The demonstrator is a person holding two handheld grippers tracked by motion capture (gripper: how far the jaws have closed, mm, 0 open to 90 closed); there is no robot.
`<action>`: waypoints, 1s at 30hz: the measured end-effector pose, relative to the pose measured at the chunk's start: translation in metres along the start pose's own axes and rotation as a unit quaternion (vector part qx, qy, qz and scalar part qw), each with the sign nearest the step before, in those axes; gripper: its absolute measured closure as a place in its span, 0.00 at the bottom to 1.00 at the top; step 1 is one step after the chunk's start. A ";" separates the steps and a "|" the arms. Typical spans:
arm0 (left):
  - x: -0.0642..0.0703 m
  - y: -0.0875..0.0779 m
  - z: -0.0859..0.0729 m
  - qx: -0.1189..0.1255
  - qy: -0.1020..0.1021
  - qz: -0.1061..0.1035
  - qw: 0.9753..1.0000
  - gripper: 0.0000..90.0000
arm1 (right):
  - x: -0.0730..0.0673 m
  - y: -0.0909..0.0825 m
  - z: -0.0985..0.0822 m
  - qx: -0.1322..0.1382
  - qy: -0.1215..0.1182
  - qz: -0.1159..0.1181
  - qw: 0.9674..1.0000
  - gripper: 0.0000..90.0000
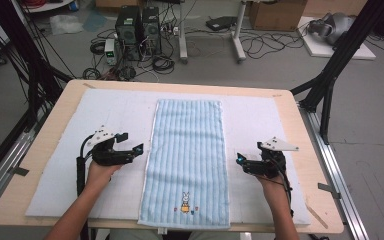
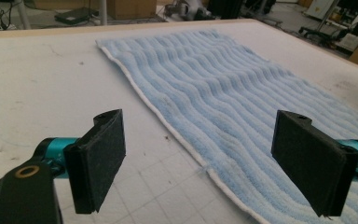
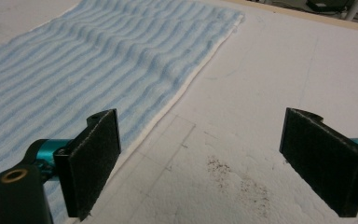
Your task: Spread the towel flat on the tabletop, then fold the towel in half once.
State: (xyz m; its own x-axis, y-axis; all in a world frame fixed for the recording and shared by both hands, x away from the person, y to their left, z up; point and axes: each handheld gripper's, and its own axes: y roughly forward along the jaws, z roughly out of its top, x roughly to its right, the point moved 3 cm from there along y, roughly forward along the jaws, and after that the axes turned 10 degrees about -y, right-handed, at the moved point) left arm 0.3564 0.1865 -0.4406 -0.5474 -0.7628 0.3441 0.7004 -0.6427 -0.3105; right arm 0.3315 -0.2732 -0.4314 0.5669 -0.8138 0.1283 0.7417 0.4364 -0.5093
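Both grippers open and empty: towel [image 1: 187,160] lies flat mid-table, long axis running near edge to far edge, with left gripper [image 1: 132,142] just off its left long edge and right gripper [image 1: 241,161] just off its right, equally near.

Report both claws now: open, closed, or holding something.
Left claw: open, holding nothing, beside the towel.
Right claw: open, holding nothing.
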 end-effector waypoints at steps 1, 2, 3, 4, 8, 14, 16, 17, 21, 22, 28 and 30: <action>0.000 -0.001 0.001 0.001 0.000 0.000 1.000 0.20 | 0.001 -0.001 0.000 0.003 0.001 0.000 1.000 0.13; -0.001 -0.002 0.001 0.001 0.000 0.000 1.000 0.20 | 0.002 -0.003 0.000 0.005 0.000 -0.002 1.000 0.12; -0.001 -0.003 0.001 0.002 -0.001 0.000 1.000 0.20 | 0.002 -0.004 0.000 0.009 0.000 -0.002 1.000 0.12; -0.001 -0.003 0.001 0.001 -0.001 0.000 1.000 0.20 | 0.003 -0.005 0.000 0.012 0.001 -0.001 1.000 0.12; -0.002 -0.003 0.001 -0.002 -0.006 -0.003 1.000 0.20 | 0.003 -0.008 0.000 0.011 -0.001 -0.003 1.000 0.12; -0.008 -0.001 0.001 -0.005 -0.021 -0.002 1.000 0.20 | 0.005 -0.008 -0.003 0.008 0.001 -0.008 1.000 0.12; -0.009 0.000 0.002 -0.004 -0.021 0.000 1.000 0.20 | 0.005 -0.008 -0.003 0.008 0.005 -0.009 1.000 0.12; -0.009 0.001 0.003 -0.004 -0.023 0.000 1.000 0.20 | 0.004 -0.007 -0.003 0.008 0.008 -0.006 1.000 0.12; -0.014 0.007 0.009 -0.012 -0.033 -0.006 0.999 0.20 | 0.004 -0.006 -0.002 0.007 0.005 -0.006 1.000 0.12; -0.016 0.010 0.012 -0.013 -0.037 -0.007 0.999 0.20 | 0.003 -0.006 -0.002 0.007 0.006 -0.004 1.000 0.12; -0.018 0.031 0.028 -0.013 -0.049 -0.007 0.999 0.20 | 0.004 -0.006 -0.002 0.009 0.004 -0.003 1.000 0.12; -0.018 0.042 0.030 -0.027 -0.037 0.007 0.999 0.20 | 0.003 -0.005 -0.002 0.007 0.006 0.001 1.000 0.12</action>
State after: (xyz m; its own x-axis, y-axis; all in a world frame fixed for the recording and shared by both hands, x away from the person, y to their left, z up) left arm 0.4090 0.1754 -0.4332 -0.5005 -0.7658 0.4038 0.6806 -0.6363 -0.3632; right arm 0.3292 -0.2788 -0.4305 0.5639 -0.8176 0.1160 0.7453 0.4434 -0.4979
